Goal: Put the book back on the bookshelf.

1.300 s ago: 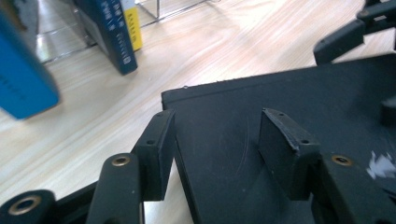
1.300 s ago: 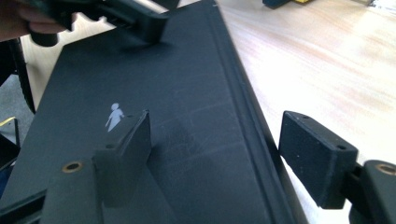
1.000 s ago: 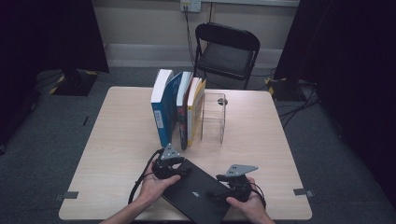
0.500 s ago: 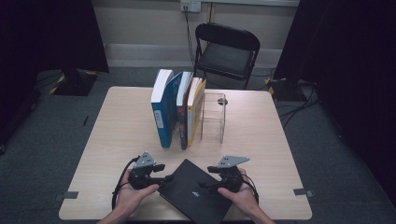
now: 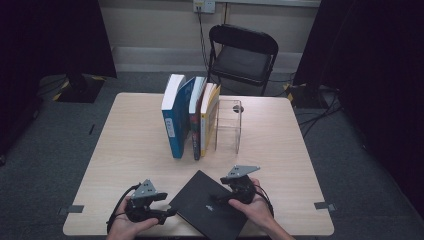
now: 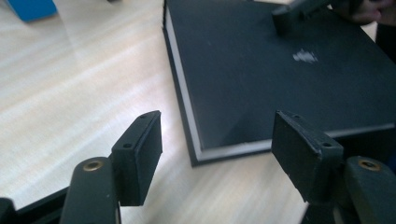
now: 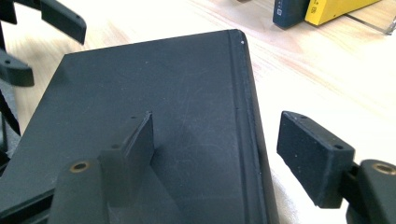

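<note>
A: Two grippers flank one black book (image 5: 207, 210) in the high view. That book lies flat at the near edge of the wooden table (image 5: 125, 145), well in front of the row of upright books (image 5: 190, 117), turned askew to the table's edge.

B: And the left gripper (image 5: 167, 212)?

A: It sits just left of the black book, its tips near the book's left corner and nothing between them. Its jaws have just been opening. The right gripper (image 5: 220, 198) lies over the book's right part, with the person's hand under it.

B: What stands behind the black book?

A: A blue book (image 5: 174, 120) leads the row, then a dark one and a yellow one, with a clear acrylic stand (image 5: 229, 125) beside them. A black folding chair (image 5: 242, 57) stands beyond the table.

B: The left gripper view?

A: The left gripper (image 6: 217, 144) is spread apart, and the black book's (image 6: 280, 70) near corner, with its pale page edge, lies just beyond the gap. Neither pad touches it.

B: And the right gripper view?

A: The right gripper (image 7: 224, 140) straddles the black book's (image 7: 140, 93) spine edge. One pad rests over the cover, the other hangs clear beside the spine above the table. The jaws are parted and do not pinch the book.
</note>
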